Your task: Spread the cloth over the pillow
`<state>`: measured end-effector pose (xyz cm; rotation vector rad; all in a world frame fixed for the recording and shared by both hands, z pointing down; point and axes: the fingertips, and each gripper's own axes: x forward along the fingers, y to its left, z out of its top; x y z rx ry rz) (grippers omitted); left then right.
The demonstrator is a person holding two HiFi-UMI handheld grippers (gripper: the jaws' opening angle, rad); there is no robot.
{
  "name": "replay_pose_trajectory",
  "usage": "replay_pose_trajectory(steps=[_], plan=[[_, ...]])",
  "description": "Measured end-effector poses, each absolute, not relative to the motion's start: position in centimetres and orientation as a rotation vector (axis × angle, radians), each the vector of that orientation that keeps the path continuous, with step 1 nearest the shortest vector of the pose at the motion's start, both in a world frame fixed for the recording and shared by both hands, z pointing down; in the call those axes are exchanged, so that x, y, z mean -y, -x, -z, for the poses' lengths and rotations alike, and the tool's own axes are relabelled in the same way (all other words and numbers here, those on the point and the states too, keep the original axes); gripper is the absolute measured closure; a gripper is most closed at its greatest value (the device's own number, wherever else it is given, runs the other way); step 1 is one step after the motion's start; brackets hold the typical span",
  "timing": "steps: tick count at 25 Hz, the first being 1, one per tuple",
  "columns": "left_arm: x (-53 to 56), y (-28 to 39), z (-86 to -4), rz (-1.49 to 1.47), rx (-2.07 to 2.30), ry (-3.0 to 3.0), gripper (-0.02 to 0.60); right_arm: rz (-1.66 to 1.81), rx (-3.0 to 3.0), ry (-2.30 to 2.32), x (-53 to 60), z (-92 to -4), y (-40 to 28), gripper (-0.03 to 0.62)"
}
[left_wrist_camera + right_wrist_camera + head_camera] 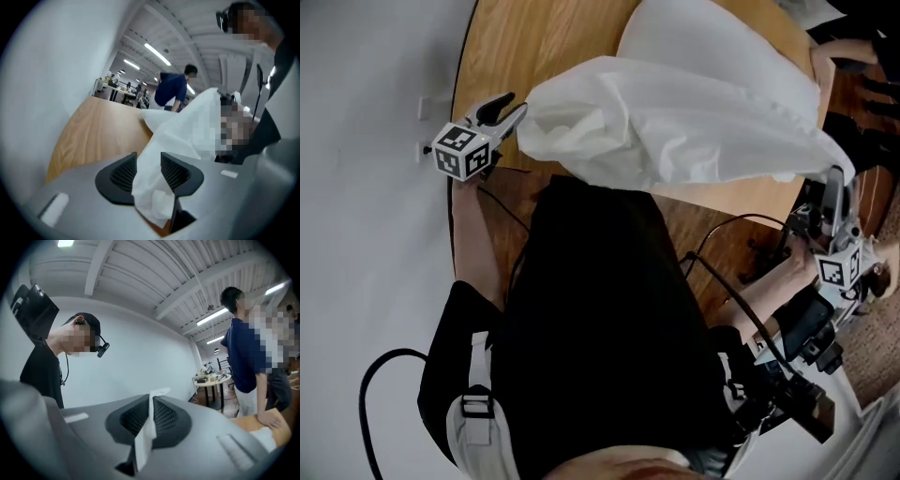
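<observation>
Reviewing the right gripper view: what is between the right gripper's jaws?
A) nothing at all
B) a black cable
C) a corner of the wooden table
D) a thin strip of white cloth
D: the right gripper has its jaws closed together on a thin strip of the white cloth.

Nothing readable here as far as I can tell, no words, brands or numbers. The closest thing is the marker cube (461, 150) on the left hand-held gripper (511, 110) and the second cube (839, 270) on the right hand-held gripper (834, 180). Both just carry blocky black-and-white square codes, not letters. The little white patch (55, 208) on the left one's body looks blank.
</observation>
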<state>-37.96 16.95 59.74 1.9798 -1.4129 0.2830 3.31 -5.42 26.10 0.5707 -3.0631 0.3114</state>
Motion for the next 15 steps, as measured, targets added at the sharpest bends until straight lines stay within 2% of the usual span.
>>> replay_pose_trajectory(steps=[3,6,12,15], plan=[[-15.4,37.3,-62.8,-0.624,1.32,-1.979,0.385,-0.244,3.04,-0.661,5.7,-25.2,-5.2,0.585],[-13.5,36.6,-64.5,-0.649,1.256,-1.973,0.385,-0.176,3.055,-0.762,6.1,-22.7,-7.8,0.586],[-12.5,31.9,-67.8,-0.879,0.956,-2.041,0.385,-0.013,3.002,-0.905,5.7,-19.5,-12.2,0.586],[-10.4,29.4,-67.8,-0.868,0.917,-2.125,0.378,0.032,3.009,-0.925,4.9,-18.3,-13.2,0.586]])
